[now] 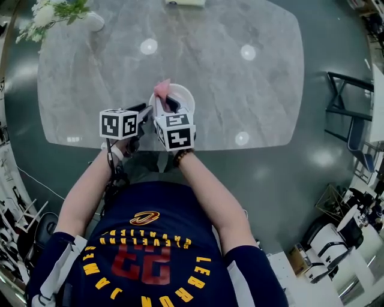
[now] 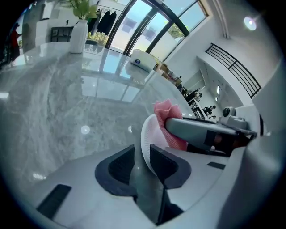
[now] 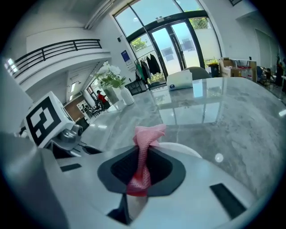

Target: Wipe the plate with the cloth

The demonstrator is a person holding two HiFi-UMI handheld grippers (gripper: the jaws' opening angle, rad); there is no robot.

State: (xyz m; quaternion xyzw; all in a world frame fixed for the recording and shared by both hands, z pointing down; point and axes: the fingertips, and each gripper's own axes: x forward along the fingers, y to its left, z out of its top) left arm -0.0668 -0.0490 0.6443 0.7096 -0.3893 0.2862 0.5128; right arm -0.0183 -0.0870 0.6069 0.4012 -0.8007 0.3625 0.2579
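A white plate (image 1: 180, 95) is held up off the table near its front edge. My left gripper (image 2: 142, 162) is shut on the plate (image 2: 146, 142) at its rim, holding it on edge. A pink cloth (image 3: 144, 154) is pinched in my right gripper (image 3: 142, 166), its bunched end sticking out past the jaws. In the left gripper view the cloth (image 2: 170, 120) presses against the plate's face, with the right gripper's fingers (image 2: 196, 129) across it. The head view has the cloth (image 1: 162, 89) at the plate's left rim, with my right gripper (image 1: 170, 107) just below it and my left gripper (image 1: 146, 111) beside it.
The grey marble table (image 1: 228, 78) spreads ahead. A white vase with flowers (image 1: 90, 19) stands at its far left corner and a white box (image 1: 185, 2) at the far edge. A dark chair frame (image 1: 343, 102) stands right of the table.
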